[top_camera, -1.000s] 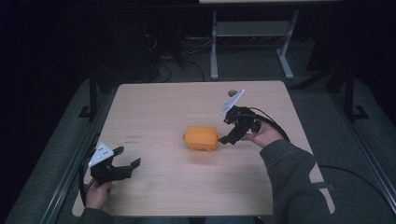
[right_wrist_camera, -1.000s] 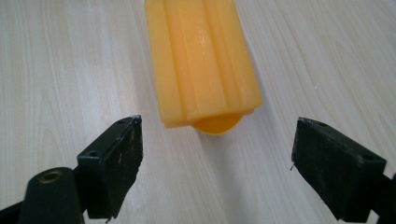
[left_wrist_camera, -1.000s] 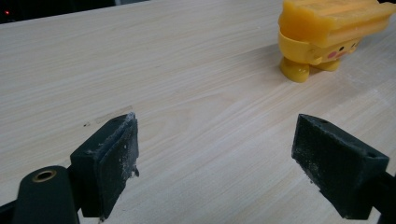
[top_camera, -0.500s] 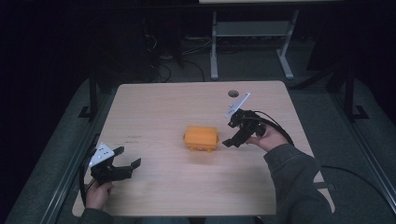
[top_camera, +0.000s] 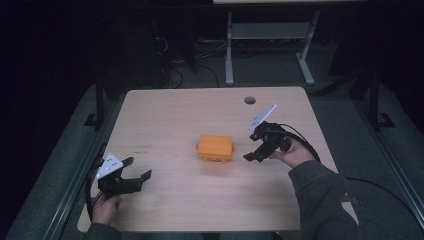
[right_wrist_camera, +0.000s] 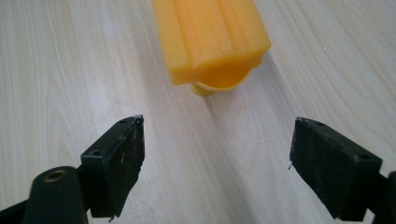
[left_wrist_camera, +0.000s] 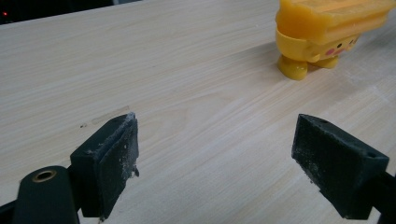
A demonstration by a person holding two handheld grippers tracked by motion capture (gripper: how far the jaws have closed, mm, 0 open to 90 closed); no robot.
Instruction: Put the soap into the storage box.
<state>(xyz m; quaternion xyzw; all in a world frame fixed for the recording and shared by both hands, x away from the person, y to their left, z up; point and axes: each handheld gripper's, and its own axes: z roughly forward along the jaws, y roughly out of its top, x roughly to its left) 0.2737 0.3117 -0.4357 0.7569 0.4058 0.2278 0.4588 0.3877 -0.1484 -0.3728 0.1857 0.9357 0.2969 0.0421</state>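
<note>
As jaws gape, orange toy [top_camera: 215, 147] beside right gripper [top_camera: 254, 154].

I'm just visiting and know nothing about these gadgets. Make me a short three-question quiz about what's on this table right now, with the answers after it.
1. True or false: the right gripper is clamped on the orange box.
2. Which gripper is nearer the orange box? A) the left gripper B) the right gripper C) both equally near
3. Fill in the word: in the left gripper view, the box stands on small round ____ on the table.

Key
1. False: its jaws stand wide apart, short of the box and not touching it.
2. B: it sits just beside the box, while the left one waits by the table's near left corner.
3. Feet.
</note>
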